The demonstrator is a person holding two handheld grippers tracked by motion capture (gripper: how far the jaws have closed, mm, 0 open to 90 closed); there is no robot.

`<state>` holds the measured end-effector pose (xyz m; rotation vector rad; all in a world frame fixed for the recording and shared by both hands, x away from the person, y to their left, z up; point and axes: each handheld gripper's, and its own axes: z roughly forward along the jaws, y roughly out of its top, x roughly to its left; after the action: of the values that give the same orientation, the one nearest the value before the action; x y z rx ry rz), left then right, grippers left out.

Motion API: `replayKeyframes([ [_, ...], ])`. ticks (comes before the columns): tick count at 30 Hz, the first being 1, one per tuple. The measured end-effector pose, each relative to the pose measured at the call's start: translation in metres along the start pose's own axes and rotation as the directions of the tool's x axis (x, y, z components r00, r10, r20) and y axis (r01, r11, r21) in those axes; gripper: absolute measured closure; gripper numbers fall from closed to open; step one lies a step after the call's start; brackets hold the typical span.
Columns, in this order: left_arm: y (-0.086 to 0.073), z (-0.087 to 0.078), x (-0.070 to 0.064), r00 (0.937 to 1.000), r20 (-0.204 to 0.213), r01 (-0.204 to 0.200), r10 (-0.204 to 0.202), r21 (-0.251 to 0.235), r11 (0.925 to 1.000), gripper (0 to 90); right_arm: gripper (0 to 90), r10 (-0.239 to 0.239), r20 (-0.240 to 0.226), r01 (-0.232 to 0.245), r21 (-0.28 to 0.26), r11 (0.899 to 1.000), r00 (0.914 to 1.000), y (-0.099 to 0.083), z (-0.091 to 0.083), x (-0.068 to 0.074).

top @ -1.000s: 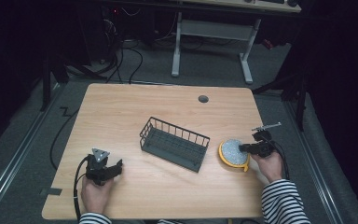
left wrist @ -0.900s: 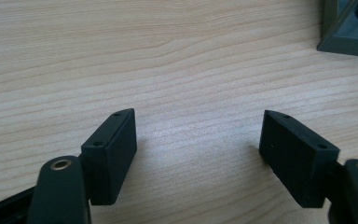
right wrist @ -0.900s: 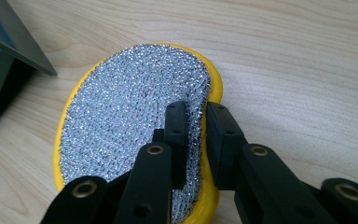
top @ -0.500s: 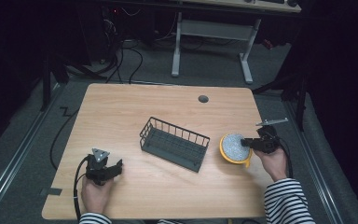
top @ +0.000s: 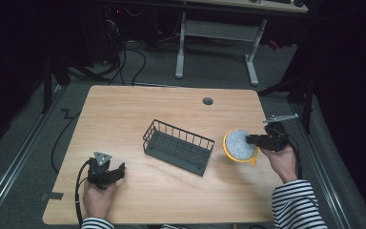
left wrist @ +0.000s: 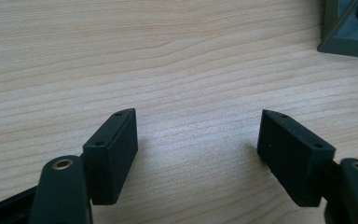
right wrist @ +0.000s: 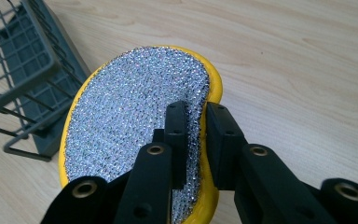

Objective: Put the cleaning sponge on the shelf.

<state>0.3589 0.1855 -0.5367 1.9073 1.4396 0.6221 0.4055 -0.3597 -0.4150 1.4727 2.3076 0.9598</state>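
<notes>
Clamped on the rim of the yellow kidney-shaped scouring pad with a glittering silver mesh face (right wrist: 135, 126), our right gripper (right wrist: 196, 116) holds it tilted up on edge, silver face toward the basket; in the right gripper view its long axis runs away from the jaws toward the table's far side. From above we see the pad (top: 239, 144) at the right side of the light wooden table (top: 171, 107), just beside the dark grey wire basket (top: 178, 146), though we cannot tell for sure whether its lower edge touches the wood. Our left gripper (left wrist: 196, 140) rests low at the near left with its jaws spread wide over bare tabletop. Mid-table, the basket lies slantwise, nothing inside as far as we see.
</notes>
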Motion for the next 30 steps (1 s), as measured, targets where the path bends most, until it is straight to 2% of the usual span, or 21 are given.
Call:
replayKeyframes([
  [9,0.000,0.000,0.000,1.0000,0.000,0.000,0.000,0.000,1.0000,29.5,79.9,-0.016,-0.009,0.015,-0.035,0.999,0.9998,0.015,-0.011,0.006],
  [15,0.000,0.000,0.000,1.0000,0.000,0.000,0.000,0.000,1.0000,29.6,79.8,-0.045,-0.020,0.043,-0.055,0.998,0.9988,0.031,-0.015,0.015],
  [27,0.000,0.000,0.000,1.0000,0.000,0.001,-0.001,0.000,1.0000,29.6,79.7,-0.103,-0.029,0.100,-0.074,0.992,0.9943,0.068,-0.016,0.040],
  [30,0.000,0.000,0.000,1.0000,0.000,0.000,0.000,0.000,1.0000,29.6,79.6,-0.128,-0.028,0.126,-0.065,0.990,0.9914,0.080,-0.011,0.052],
])
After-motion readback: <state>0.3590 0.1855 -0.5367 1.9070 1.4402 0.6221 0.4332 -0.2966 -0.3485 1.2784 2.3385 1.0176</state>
